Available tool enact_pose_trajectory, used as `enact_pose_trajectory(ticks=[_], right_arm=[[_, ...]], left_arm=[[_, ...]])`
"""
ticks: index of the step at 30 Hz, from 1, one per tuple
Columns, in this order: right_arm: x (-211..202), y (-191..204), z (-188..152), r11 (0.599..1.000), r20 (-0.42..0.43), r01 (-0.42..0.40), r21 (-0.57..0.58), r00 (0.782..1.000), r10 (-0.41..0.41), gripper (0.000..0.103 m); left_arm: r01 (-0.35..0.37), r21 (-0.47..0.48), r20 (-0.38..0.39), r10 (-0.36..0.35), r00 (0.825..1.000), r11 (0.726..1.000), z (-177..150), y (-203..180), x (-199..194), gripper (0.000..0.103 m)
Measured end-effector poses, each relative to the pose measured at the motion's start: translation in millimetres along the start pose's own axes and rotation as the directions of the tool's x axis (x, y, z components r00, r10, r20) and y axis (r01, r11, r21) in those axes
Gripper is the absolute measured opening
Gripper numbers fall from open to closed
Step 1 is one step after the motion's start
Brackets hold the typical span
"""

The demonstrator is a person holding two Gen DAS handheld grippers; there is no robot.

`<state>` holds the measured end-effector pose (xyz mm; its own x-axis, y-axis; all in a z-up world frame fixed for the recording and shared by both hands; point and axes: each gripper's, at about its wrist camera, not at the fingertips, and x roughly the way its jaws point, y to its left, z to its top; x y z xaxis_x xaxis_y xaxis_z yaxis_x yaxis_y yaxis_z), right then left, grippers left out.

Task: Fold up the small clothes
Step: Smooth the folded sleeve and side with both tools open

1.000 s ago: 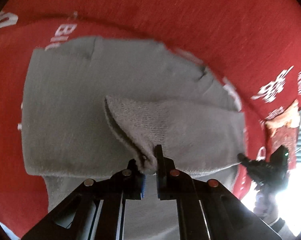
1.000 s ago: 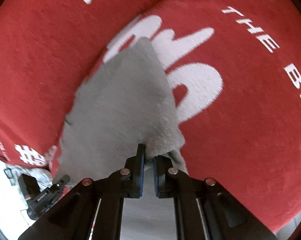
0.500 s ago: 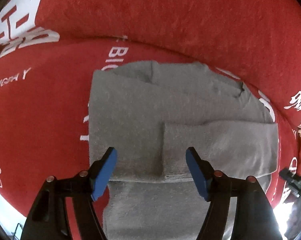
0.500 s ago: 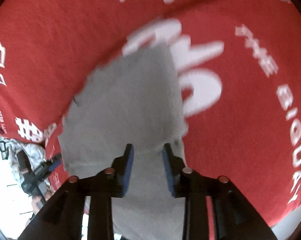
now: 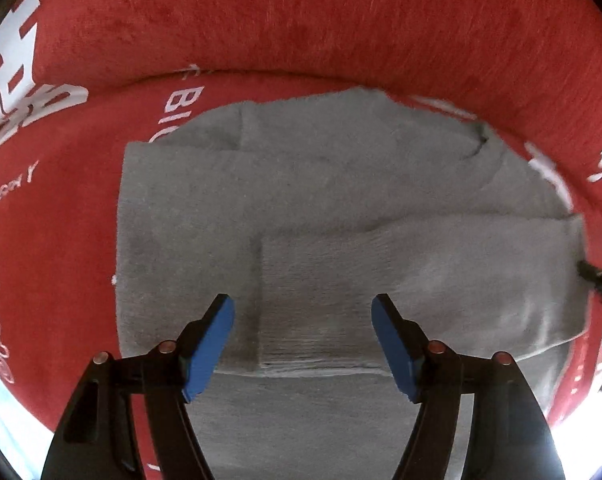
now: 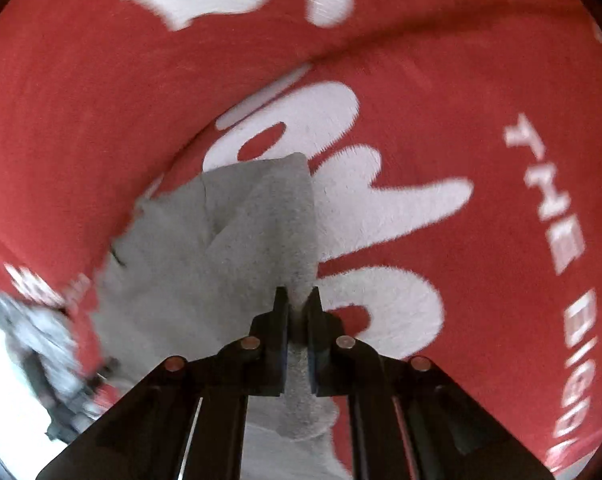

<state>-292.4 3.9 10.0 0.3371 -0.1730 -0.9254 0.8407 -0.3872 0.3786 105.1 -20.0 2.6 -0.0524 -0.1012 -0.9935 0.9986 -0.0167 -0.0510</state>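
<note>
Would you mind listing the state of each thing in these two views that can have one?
Grey garment: lying on the blanket, partly folded, one sleeve laid across its body.
Left tool: open, above the folded sleeve, holding nothing.
Right tool: shut on a lifted fold of the grey garment.
Red blanket: spread out under the garment, white lettering up.

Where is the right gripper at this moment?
In the right wrist view, the right gripper is at bottom centre, shut on a fold of the grey garment, above the red blanket.
</note>
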Motion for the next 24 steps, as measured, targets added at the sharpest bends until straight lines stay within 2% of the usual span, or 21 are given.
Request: enact_pose_trajectory(ticks=[2, 3, 6, 11, 13, 15, 18, 24], right_arm=[[5.3, 3.2, -0.8, 0.994, -0.008, 0.088, -0.064, 0.996, -0.088, 0.009], [9.8, 3.3, -1.6, 0.988, -0.007, 0.127, -0.083, 0.992, -0.128, 0.010], [5.7, 7.2, -8.1, 0.976, 0.028, 0.182, -0.117, 0.983, -0.180, 0.012], [-15.0, 12.5, -26.5, 0.954, 0.049, 0.261, -0.146, 0.965, -0.256, 0.012], [-29.0, 12.3, -36.1, 0.959, 0.061, 0.251, -0.133, 0.968, -0.245, 0.012], [-36.0, 18.3, -44.2, 0.969, 0.062, 0.213, -0.123, 0.976, -0.207, 0.012], [-37.4, 32.3, -58.0, 0.972, 0.044, 0.179, -0.151, 0.984, -0.175, 0.012], [-8.5, 52.8, -75.2, 0.952, -0.009, 0.204, -0.228, 0.977, -0.211, 0.011]], left_arm=[[-0.039, 0.008, -0.022, 0.039, 0.999, 0.999, -3.0, 1.9, 9.5, 0.073], [-0.038, -0.004, -0.022, 0.038, 0.999, 0.999, -4.8, 5.1, 12.3, 0.078], [-0.027, -0.033, -0.023, 0.027, 0.999, 0.999, -8.0, 14.5, 11.6, 0.080], [-0.071, 0.007, -0.029, 0.072, 0.997, 0.997, -11.8, 18.1, 6.9, 0.080], [-0.080, -0.002, -0.032, 0.080, 0.996, 0.997, -11.9, 19.6, 1.2, 0.080], [-0.054, -0.010, -0.026, 0.054, 0.998, 0.998, -14.0, 17.7, -3.8, 0.080], [-0.045, 0.005, -0.023, 0.046, 0.999, 0.999, -14.7, 17.4, -7.2, 0.080], [-0.056, -0.009, -0.047, 0.055, 0.997, 0.998, -12.9, 9.4, 8.9, 0.080]])
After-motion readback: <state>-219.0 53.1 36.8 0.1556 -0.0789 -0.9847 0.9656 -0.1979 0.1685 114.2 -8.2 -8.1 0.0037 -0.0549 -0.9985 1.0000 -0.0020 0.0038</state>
